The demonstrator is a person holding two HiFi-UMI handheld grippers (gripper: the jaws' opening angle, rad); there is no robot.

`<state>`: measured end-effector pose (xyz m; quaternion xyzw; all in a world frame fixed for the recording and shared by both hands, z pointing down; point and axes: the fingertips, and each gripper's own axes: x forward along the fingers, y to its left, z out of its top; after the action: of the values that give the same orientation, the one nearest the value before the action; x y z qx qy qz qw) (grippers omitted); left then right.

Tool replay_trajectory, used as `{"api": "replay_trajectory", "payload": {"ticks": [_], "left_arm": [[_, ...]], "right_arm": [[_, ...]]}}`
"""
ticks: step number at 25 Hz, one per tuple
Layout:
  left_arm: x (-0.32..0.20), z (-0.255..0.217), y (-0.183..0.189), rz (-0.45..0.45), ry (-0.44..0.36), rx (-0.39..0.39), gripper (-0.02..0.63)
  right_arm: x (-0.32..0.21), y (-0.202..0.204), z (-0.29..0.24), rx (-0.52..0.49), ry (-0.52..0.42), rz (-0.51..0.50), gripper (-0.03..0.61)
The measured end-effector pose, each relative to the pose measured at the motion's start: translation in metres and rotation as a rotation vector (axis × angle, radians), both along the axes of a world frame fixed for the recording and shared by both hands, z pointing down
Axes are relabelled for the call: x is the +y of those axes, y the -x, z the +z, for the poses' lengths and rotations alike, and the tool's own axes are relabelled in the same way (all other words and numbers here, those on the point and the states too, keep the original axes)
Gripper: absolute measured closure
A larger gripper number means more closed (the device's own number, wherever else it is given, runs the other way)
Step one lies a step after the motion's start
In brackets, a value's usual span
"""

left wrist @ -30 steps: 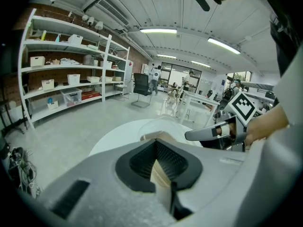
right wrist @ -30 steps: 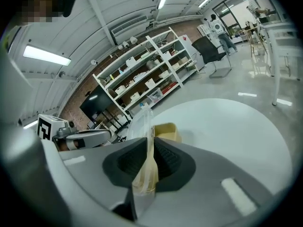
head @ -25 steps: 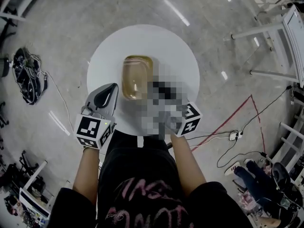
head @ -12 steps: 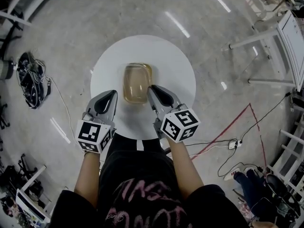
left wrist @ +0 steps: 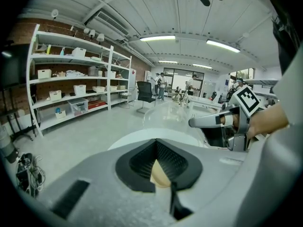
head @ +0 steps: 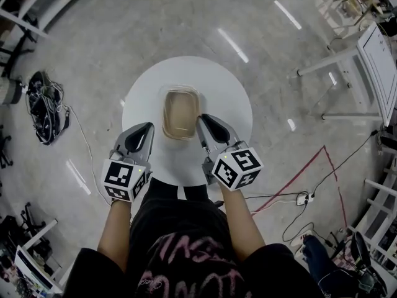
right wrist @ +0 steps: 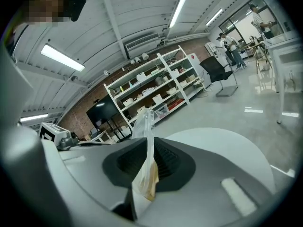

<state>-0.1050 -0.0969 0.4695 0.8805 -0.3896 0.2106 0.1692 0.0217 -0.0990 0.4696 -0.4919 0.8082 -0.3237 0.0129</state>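
Left gripper point(left wrist: 160, 173) clamped on a tan fold of the clear bag point(head: 180, 112) | right gripper point(right wrist: 148, 170) pinching its film edge | bag over the white round table point(head: 226, 98), centre, between both tips | since a second ago: table smaller in head view, bag's bulge higher in left gripper view | judged: bag lifted slightly, both grips sharing the load.

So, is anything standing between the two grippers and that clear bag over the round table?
Nothing visible does. The left gripper and right gripper each pinch an edge of the clear bag; only the white table shows around it.
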Motion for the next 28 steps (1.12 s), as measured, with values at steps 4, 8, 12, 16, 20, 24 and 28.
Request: {"api": "replay_trajectory", "payload": {"ticks": [4, 8, 12, 16, 20, 24, 28], "left_arm": [[0.001, -0.01, 0.003, -0.01, -0.021, 0.004, 0.615], [0.003, -0.022, 0.003, -0.014, -0.045, 0.006, 0.615], [0.007, -0.035, 0.006, -0.017, -0.07, 0.012, 0.615], [0.008, -0.049, 0.006, -0.023, -0.098, 0.018, 0.615], [0.008, -0.063, 0.006, -0.031, -0.126, 0.024, 0.615], [0.009, -0.078, 0.004, -0.037, -0.156, 0.031, 0.615], [0.009, -0.092, 0.002, -0.044, -0.18, 0.036, 0.615]], "right_arm": [[0.001, -0.006, -0.015, 0.017, -0.033, 0.014, 0.523], [0.005, -0.013, -0.031, 0.038, -0.066, 0.03, 0.523], [0.009, -0.017, -0.046, 0.054, -0.097, 0.046, 0.523], [0.013, -0.021, -0.061, 0.068, -0.127, 0.057, 0.523], [0.016, -0.026, -0.074, 0.081, -0.151, 0.069, 0.523], [0.02, -0.031, -0.089, 0.102, -0.179, 0.075, 0.523], [0.023, -0.038, -0.1, 0.11, -0.196, 0.085, 0.523]]}}
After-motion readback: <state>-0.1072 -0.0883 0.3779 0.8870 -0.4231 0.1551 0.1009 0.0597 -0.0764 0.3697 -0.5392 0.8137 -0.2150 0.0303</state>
